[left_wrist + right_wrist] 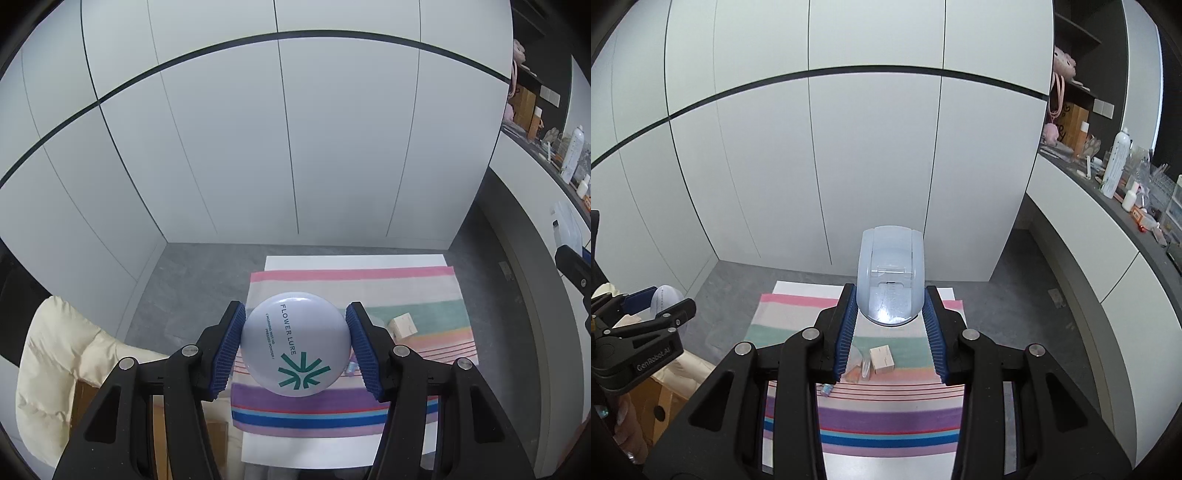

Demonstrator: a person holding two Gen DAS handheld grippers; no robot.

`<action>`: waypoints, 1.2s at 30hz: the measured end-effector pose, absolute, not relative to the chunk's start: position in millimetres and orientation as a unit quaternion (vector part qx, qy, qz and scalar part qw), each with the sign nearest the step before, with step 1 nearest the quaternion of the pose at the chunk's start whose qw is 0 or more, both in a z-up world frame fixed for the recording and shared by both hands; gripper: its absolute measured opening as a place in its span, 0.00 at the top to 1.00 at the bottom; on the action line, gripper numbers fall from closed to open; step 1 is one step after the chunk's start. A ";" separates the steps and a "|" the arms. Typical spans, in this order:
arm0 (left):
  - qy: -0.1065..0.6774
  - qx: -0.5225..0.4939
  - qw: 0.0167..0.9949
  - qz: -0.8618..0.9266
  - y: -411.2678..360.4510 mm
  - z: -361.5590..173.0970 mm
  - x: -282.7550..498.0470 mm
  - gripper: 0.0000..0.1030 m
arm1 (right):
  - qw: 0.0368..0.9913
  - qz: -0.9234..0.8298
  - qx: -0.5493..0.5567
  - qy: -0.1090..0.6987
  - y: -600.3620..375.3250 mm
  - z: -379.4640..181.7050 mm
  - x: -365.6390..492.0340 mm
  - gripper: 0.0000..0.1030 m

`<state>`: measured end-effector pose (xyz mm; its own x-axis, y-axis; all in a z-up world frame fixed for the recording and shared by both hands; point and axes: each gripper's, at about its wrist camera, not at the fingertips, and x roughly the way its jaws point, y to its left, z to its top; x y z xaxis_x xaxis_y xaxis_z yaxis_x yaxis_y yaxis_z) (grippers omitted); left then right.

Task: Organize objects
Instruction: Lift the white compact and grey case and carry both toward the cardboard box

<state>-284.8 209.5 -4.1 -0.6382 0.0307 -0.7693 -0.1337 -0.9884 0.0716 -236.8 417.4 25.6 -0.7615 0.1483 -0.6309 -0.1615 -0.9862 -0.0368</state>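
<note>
My left gripper (pixel 294 341) is shut on a round pale-lilac powder compact (pixel 295 343) marked "FLOWER LURE" and holds it above the striped cloth (pixel 424 284). It also shows in the right wrist view (pixel 666 301) at the far left. My right gripper (pixel 890 325) is shut on a translucent pale-blue plastic box (pixel 889 277) and holds it above the cloth (pixel 886 417). On the cloth lie a small beige carton (pixel 882 359), a clear packet (pixel 858 363) and a tiny blue item (pixel 826 388). The carton also shows in the left wrist view (pixel 404 325).
The cloth lies on a white table (pixel 886 465) over a grey floor (pixel 192 280). White cupboard doors (pixel 849 166) stand behind. A cluttered counter (pixel 1126 192) with bottles runs along the right. A cream cushion (pixel 55 365) and a cardboard box (pixel 657 402) are at the left.
</note>
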 end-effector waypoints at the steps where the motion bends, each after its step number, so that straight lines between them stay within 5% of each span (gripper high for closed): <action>1: 0.059 -0.423 0.047 0.903 209.5 -1.3 -282.8 0.44 | 0.082 0.939 -0.335 0.009 416.9 28.3 -234.1 0.64; 36: 0.093 -0.409 0.070 0.905 180.7 20.4 -200.8 0.44 | 0.049 0.936 -0.348 -0.004 391.0 29.8 -147.0 0.64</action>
